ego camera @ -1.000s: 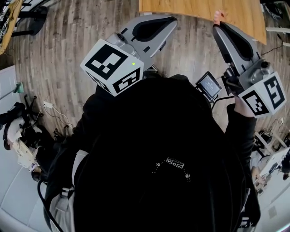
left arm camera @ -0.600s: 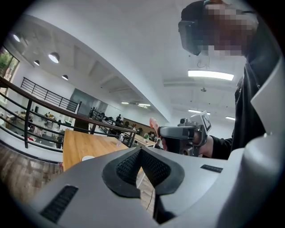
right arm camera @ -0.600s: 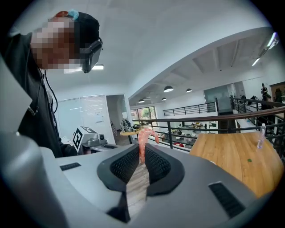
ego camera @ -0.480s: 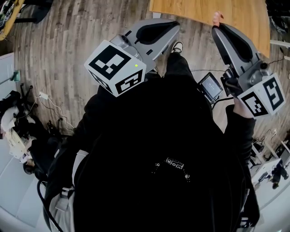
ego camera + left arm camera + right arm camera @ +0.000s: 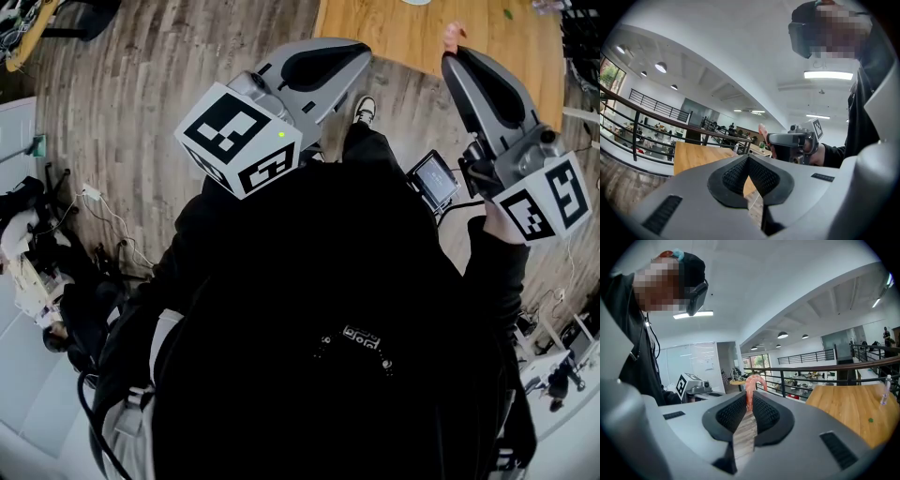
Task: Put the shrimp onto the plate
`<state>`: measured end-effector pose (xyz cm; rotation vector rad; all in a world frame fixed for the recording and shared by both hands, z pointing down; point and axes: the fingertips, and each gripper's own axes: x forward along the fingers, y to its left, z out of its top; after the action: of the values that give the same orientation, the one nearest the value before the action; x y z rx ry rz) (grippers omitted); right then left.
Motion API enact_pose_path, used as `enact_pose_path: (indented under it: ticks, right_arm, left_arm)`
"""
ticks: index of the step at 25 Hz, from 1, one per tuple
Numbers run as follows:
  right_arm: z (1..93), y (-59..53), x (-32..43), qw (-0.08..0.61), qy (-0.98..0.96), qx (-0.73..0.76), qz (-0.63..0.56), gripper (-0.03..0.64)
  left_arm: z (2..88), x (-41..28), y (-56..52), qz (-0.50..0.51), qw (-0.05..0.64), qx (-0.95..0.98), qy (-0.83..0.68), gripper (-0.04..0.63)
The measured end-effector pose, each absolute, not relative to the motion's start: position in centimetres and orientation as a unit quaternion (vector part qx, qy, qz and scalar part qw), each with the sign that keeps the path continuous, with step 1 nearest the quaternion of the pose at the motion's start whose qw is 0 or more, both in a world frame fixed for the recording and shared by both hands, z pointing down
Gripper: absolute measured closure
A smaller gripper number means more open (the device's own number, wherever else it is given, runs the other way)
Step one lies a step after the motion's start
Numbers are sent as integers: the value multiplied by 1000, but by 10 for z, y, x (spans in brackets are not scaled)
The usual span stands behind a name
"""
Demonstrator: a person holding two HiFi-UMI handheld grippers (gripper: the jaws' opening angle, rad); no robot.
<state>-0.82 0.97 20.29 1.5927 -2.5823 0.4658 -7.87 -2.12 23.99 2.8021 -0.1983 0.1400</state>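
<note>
The right hand-held gripper (image 5: 749, 401) clenches a curved, glossy pink shrimp (image 5: 751, 382) between its ribbed black jaws, near the front edge of the smooth wooden counter (image 5: 848, 404). By the counter's corner, the left hand-held gripper (image 5: 748, 161) has its jaws pressed together on nothing

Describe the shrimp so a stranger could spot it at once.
Find the wooden table at the top of the head view. The right tool points toward its near edge, and the shrimp is pinched at that tool's tip. It is the only pink, curved thing there; the left tool holds nothing.
</note>
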Motion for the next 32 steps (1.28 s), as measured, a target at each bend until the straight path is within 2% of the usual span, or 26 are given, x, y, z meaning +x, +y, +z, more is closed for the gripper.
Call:
enact_pose_path:
  ticks: [23, 32]
  right_arm:
    - [185, -110, 149, 19, -863, 479, 158, 563]
    - [220, -129, 196, 13, -868, 458, 192, 563]
  left_arm:
    - [215, 81, -128, 64, 157, 980, -99, 597]
    - [243, 132, -137, 94, 174, 975, -98, 597]
